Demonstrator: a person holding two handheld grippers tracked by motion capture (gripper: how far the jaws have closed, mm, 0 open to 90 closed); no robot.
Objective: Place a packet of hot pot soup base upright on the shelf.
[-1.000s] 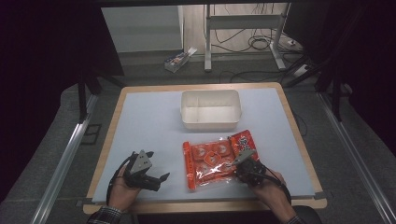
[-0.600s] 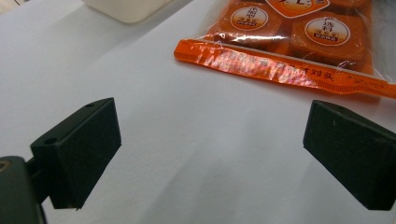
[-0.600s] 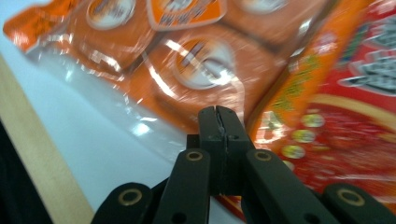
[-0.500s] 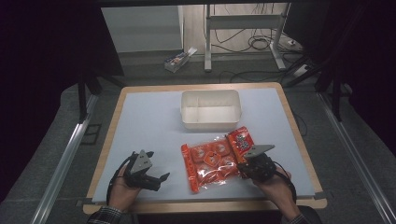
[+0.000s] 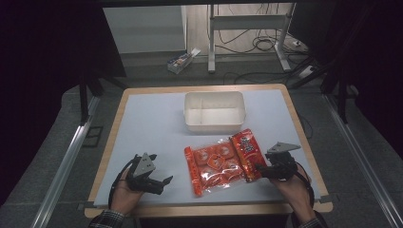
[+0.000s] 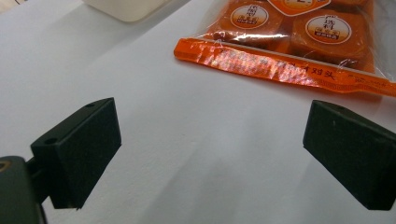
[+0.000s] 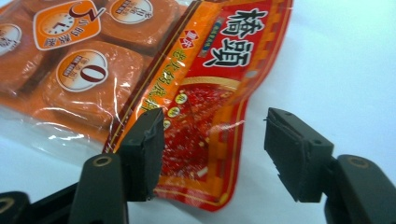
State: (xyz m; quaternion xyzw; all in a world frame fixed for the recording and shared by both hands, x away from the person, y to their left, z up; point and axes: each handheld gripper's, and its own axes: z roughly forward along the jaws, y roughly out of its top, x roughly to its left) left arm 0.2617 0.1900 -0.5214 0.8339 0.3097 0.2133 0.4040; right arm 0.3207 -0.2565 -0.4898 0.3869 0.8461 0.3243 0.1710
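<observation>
Work in hand, as we judge it, is the grasp of the packet, an orange-red bag of wrapped blocks lying flat on the surface, near of centre and just near the white bin. Our right claw sits at the packet's near right corner with its jaws spread, released and gripping nothing; in the right gripper view the red printed end of the packet lies between the two jaws, one jaw over the film and the other over bare surface. Our left claw rests to the left of the packet, apart from it, jaws wide and empty, and in the left gripper view the packet's sealed orange edge runs beyond the jaws. Next, we think, the right claw must drop onto that corner and clench on the thin film, which may slip or crumple. The bin stands just far of the packet, so a lift would need height to clear its rim. Open room lies to the left and on the far left; the near wooden edge is close to both hands.
</observation>
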